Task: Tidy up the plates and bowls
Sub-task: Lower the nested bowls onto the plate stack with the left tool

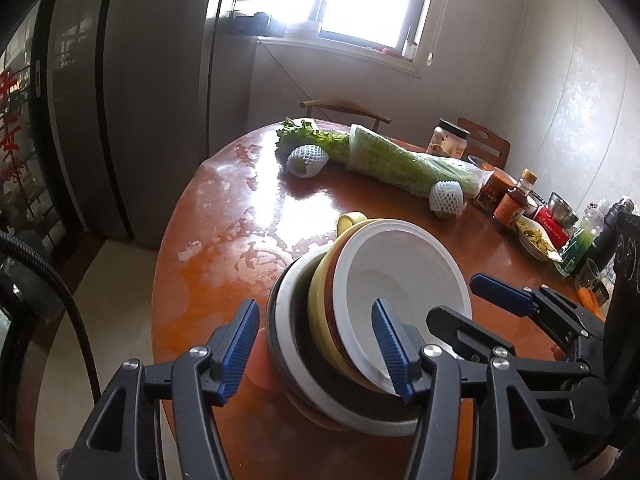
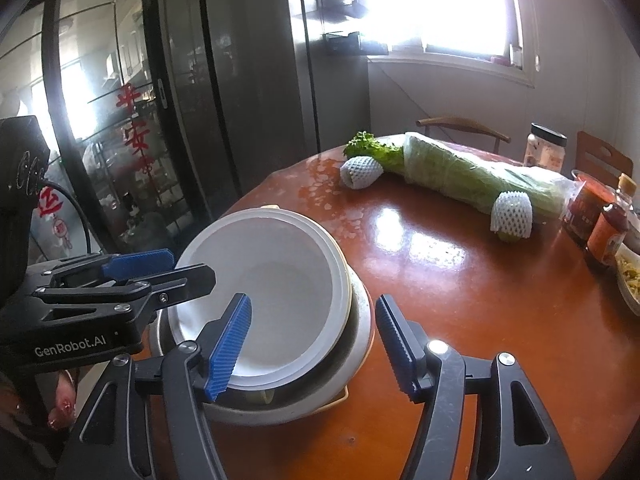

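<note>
A nested stack of bowls and plates stands near the front edge of the round brown table (image 1: 248, 216). A white bowl (image 1: 404, 280) is on top, with yellow and red-brown dishes (image 1: 318, 300) under it and a wide grey-white plate (image 1: 284, 320) at the bottom. My left gripper (image 1: 316, 352) is open, its jaws astride the stack's near rim. My right gripper (image 2: 312, 344) is open, its left finger inside the white bowl (image 2: 272, 280) and its right finger outside the stack. It also shows in the left wrist view (image 1: 472, 300). The left gripper shows in the right wrist view (image 2: 160, 268).
Wrapped greens (image 1: 396, 160) and two foam-netted fruits (image 1: 306, 160) (image 1: 446, 198) lie across the far side of the table. Jars, sauce bottles (image 1: 516, 200) and food dishes crowd the right side. Chairs stand behind the table, a dark fridge (image 2: 248, 80) to the left.
</note>
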